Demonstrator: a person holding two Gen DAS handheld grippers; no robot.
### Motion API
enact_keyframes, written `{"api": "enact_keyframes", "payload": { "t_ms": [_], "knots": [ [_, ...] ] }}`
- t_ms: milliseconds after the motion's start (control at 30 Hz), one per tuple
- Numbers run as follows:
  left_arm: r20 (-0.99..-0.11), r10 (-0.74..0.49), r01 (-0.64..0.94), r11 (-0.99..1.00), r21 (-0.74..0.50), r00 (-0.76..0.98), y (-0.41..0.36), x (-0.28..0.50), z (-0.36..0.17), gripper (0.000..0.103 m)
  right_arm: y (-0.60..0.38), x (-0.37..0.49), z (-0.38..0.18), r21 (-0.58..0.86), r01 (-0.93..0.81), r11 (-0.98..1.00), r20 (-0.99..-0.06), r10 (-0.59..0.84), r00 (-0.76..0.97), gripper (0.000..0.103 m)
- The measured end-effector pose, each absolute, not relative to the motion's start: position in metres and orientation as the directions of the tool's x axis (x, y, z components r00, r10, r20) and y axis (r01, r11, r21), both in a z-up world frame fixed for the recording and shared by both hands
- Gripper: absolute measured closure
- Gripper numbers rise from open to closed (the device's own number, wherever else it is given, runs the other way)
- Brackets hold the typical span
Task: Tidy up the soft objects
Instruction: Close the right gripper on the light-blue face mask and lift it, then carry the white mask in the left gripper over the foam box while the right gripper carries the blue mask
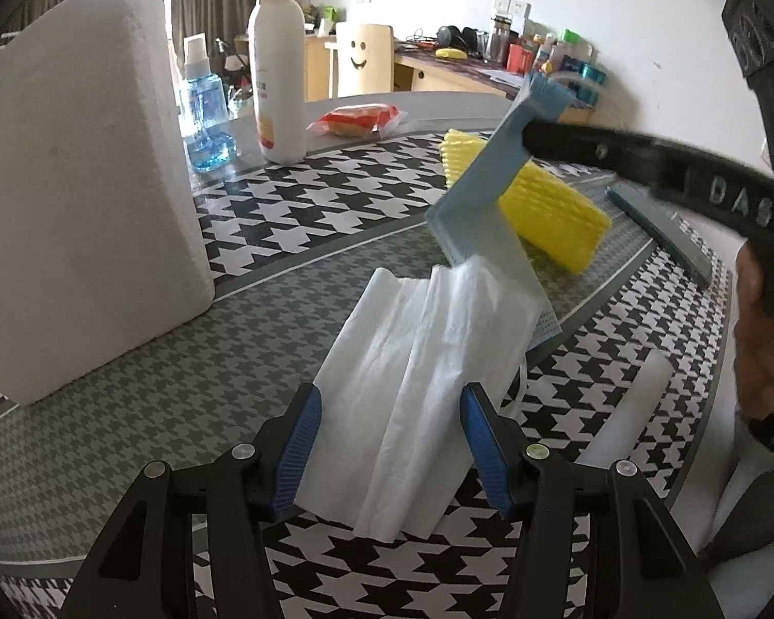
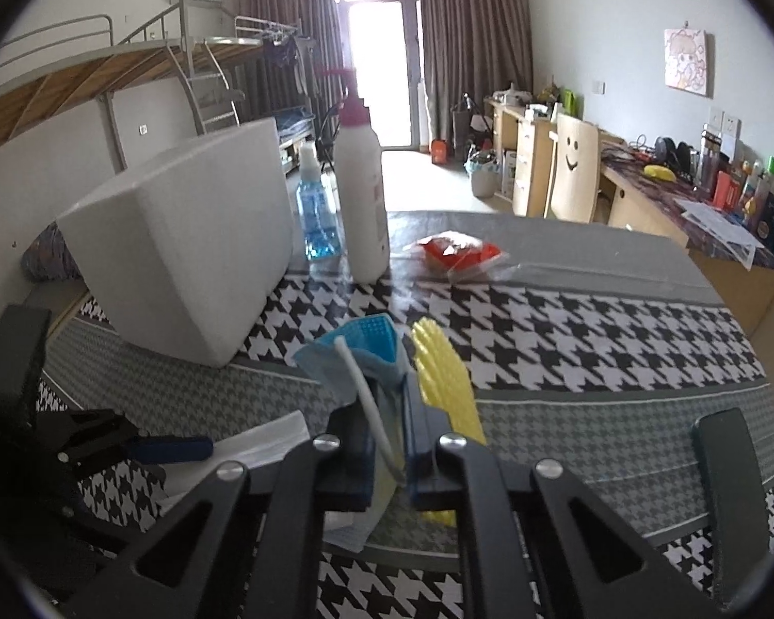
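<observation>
Two hand-held grippers, right hand-held gripper [image 2: 389, 443] clamping blue mask [image 1: 482, 196], perhaps its edge

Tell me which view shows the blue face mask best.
The left wrist view: the blue face mask hangs folded from the right gripper. The right wrist view shows only a bunched end and ear loop between the pads.

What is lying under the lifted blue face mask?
Under the blue pleated face mask lie a folded white paper tissue and a yellow ribbed foam sleeve. The mask hides part of the sleeve.
</observation>
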State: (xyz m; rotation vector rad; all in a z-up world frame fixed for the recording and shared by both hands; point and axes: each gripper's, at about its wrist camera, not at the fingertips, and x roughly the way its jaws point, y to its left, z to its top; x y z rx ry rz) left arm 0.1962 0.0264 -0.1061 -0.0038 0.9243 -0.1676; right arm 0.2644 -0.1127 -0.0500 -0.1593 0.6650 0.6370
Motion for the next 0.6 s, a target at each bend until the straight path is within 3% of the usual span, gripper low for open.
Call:
{"api": "enact_keyframes", "payload": {
  "t_ms": [67,167,200,300,600],
  "knots": [
    [-0.795,-0.117,0.134,0.990,-0.046,0.595,0.026,0.194,-0.106,0.057,-0.116,0.263,-0.046,0.061,-0.594,0.802,-0.608,0.502,0.615,0.091],
    [-0.795,-0.101,0.123,0.992,-0.034,0.598,0.031,0.193,-0.106,0.087,-0.120,0.262,-0.039,0.069,-0.587,0.807,-0.592,0.507,0.627,0.092],
    [-0.795,-0.097,0.121,0.992,-0.030,0.599,0.032,0.192,-0.106,0.091,-0.121,0.261,-0.037,0.071,-0.584,0.809,-0.586,0.507,0.632,0.091],
    [-0.794,-0.114,0.126,0.991,-0.048,0.597,0.034,0.189,-0.105,0.097,-0.124,0.258,-0.031,0.077,-0.582,0.810,-0.570,0.514,0.641,0.092],
    [-0.711,-0.145,0.091,0.989,-0.113,0.688,0.054,0.165,-0.074,0.097,-0.132,0.255,-0.022,0.072,-0.556,0.828,-0.545,0.499,0.674,0.092]
  ]
}}
